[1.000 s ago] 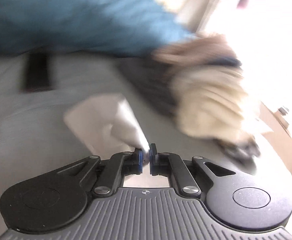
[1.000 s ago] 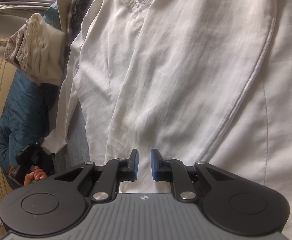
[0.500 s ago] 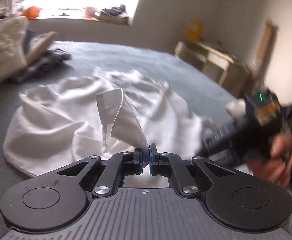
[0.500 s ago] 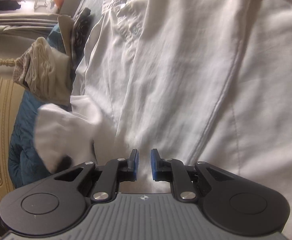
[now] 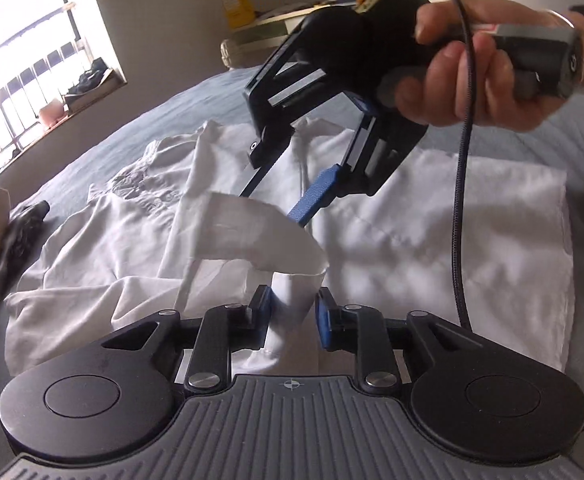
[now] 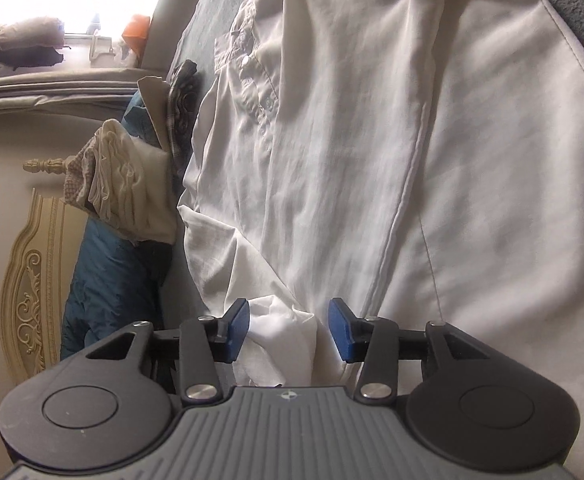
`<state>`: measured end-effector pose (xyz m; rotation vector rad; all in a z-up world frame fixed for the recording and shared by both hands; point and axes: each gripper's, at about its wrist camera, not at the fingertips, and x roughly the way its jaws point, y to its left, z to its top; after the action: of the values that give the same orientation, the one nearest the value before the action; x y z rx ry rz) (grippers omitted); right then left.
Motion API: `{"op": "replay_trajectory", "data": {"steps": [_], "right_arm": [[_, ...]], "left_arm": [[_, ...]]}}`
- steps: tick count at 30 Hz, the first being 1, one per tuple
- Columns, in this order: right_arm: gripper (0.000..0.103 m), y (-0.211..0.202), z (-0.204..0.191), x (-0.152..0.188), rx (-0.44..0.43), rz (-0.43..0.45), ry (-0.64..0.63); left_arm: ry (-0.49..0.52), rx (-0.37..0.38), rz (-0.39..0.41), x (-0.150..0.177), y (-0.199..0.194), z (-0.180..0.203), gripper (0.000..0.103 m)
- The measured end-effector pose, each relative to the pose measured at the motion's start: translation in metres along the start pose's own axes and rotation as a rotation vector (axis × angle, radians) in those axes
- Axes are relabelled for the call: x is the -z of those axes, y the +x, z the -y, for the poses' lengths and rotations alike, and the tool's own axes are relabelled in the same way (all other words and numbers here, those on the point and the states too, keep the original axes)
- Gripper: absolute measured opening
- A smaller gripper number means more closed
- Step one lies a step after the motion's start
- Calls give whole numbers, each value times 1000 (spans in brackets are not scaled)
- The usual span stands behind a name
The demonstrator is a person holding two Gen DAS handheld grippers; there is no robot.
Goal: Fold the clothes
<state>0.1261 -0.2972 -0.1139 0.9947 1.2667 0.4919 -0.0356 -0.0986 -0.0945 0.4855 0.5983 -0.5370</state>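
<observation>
both hand-held grippers opening; sleeve cuff [image 5: 292, 296] now released over shirt [image 5: 431, 240].

Black grippers [image 5: 290, 316], blue-padded jaws, braided black cable [image 5: 461, 184].

White button shirt [image 5: 431, 216] spread rumpled on bed, sleeve cuff [image 5: 252, 236] raised.
</observation>
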Motion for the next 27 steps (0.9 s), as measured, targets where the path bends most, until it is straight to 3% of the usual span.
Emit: {"op": "replay_trajectory", "data": {"steps": [3,7,9,17,23,25,27], "right_arm": [[47,5,-1,3,23,-15,-20],[47,9,-8,12,59,-45,-100],[47,10,-11,14,96,-60,-136],[46,18,-9,22,130,-159,-150],[38,24,-15,33,150,-185,-195],[29,28,-17,37,160,-190,-210],[12,29,-19,40,169,-188,-222]], "left_arm": [[-15,1,-16,0,6,-2,25],[-109,69,-22,1,6,-15,32],[-148,137,-23,3,4,-21,34],[-107,163,-53,11,5,-15,37],[-119,164,-50,14,2,-18,37],[-127,167,-48,15,-1,-21,37],[-121,162,-41,17,-4,-22,37]]}}
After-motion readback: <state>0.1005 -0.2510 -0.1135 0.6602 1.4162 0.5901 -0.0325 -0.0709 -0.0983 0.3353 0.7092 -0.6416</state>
